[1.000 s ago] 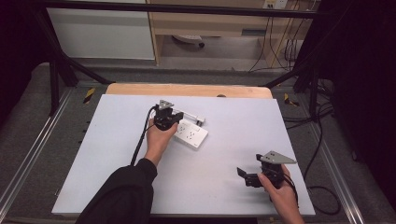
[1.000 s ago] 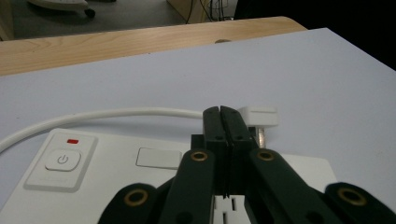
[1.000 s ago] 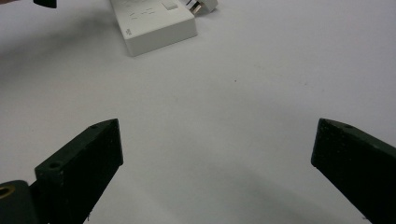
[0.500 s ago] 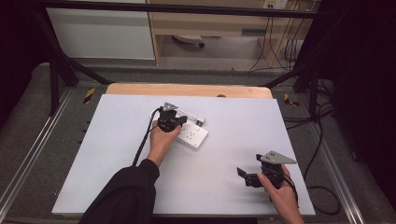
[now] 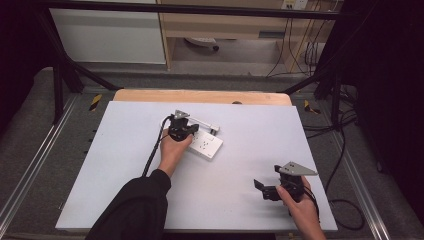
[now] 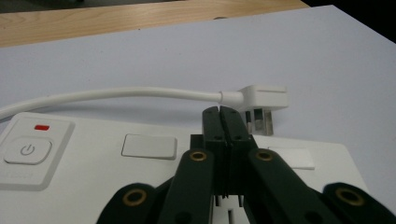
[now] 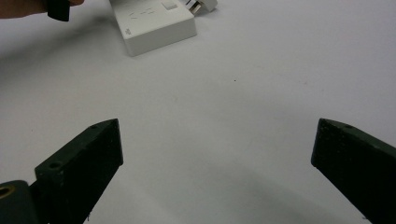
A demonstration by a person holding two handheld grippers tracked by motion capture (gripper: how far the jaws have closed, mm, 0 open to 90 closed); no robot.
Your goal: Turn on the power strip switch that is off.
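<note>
A white power strip (image 5: pixel 209 146) lies flat near the table's middle, with a power button (image 6: pixel 28 150) and a red indicator (image 6: pixel 42 127) at one end. Its white cable (image 6: pixel 116 94) runs along the far side to a white plug (image 6: pixel 261 98) that rests on the table just past the strip. My left gripper (image 6: pixel 219 112) hovers low over the strip's top face, jaws pressed together with nothing between them, tips pointing at the plug. From above, the left gripper (image 5: pixel 186 131) sits at the strip's near-left end. My right gripper (image 5: pixel 265 181) is held open at the front right, far from the strip (image 7: pixel 154 23).
The white table top (image 5: pixel 250 125) ends in a wooden strip (image 5: pixel 200 96) at the far edge. Black frame bars and metal rails run along both sides. Cables hang off the right side (image 5: pixel 345 150). Bare white surface lies between the right gripper's fingers (image 7: pixel 84 163).
My left hand and gripper have edged slightly rightward over the power strip. The right gripper has stayed where it was, still open.
</note>
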